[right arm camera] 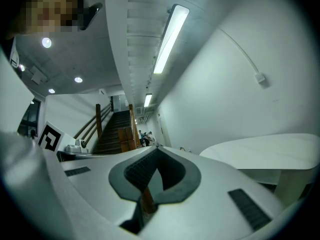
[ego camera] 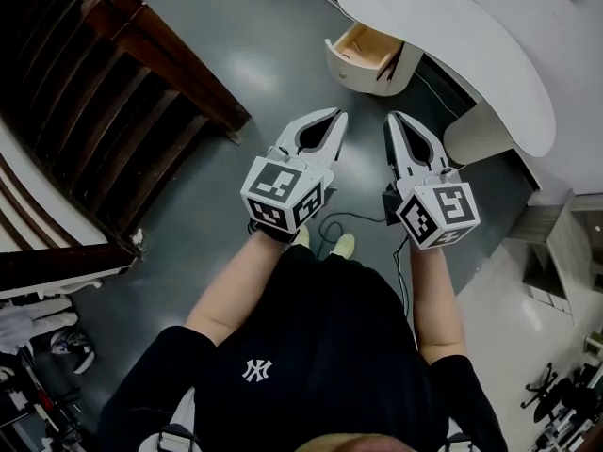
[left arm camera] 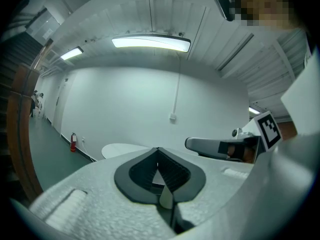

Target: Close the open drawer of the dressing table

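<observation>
In the head view the white dressing table (ego camera: 471, 45) with a curved top stands ahead on the grey floor. Its rounded drawer (ego camera: 369, 53) is pulled out and shows a bare wooden inside. Both grippers are held side by side at waist height, well short of the drawer and pointing toward it. My left gripper (ego camera: 335, 116) is shut with nothing between its jaws, and its tips meet in its own view (left arm camera: 158, 149). My right gripper (ego camera: 391, 118) is likewise shut and empty (right arm camera: 156, 147). The table top (left arm camera: 120, 149) shows beyond the left jaws and fills the right side of the right gripper view (right arm camera: 265, 149).
A dark wooden staircase (ego camera: 122, 92) runs along the left. A black cable (ego camera: 353, 219) lies on the floor by my feet. The table's rounded pedestal (ego camera: 480, 130) stands right of the drawer. A fire extinguisher (left arm camera: 73, 142) sits by the far wall.
</observation>
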The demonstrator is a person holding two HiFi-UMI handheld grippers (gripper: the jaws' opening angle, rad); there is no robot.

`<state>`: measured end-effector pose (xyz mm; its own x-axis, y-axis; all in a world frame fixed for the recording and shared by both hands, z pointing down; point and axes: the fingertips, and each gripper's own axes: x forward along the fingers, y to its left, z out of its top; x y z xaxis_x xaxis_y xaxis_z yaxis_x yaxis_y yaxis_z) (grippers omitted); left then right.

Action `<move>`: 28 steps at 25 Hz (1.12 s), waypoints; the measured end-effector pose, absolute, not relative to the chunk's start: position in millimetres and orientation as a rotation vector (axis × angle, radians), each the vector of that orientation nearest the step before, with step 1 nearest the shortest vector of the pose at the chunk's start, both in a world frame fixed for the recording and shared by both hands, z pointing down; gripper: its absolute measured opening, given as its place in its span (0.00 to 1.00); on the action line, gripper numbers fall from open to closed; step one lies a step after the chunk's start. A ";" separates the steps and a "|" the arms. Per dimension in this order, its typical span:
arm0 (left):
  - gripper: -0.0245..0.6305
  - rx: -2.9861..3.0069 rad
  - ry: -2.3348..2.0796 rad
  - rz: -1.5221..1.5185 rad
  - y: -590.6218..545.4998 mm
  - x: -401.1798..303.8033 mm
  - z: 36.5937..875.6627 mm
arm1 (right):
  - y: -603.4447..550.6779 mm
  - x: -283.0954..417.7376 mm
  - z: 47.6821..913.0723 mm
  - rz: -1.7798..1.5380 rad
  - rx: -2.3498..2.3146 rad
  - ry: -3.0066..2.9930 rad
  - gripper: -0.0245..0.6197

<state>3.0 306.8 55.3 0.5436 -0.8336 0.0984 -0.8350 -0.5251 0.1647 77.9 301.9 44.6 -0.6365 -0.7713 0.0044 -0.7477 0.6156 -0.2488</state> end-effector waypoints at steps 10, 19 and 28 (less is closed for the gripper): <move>0.05 2.585 -1.420 0.038 296.5 20.1 63.9 | 289.9 92.1 46.2 -0.352 -1.266 2.733 0.06; 0.05 2.591 -1.379 0.056 256.5 21.4 83.5 | 250.4 90.8 62.1 -0.372 -1.314 2.729 0.06; 0.05 2.601 -1.337 0.112 167.9 -6.5 123.1 | 163.4 52.6 96.9 -0.428 -1.358 2.728 0.06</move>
<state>-6.5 167.9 123.1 0.5845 -0.7944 0.1650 -0.8108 -0.5643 0.1552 52.6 163.4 96.9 -0.6087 -0.7906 0.0657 -0.7728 0.5721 -0.2748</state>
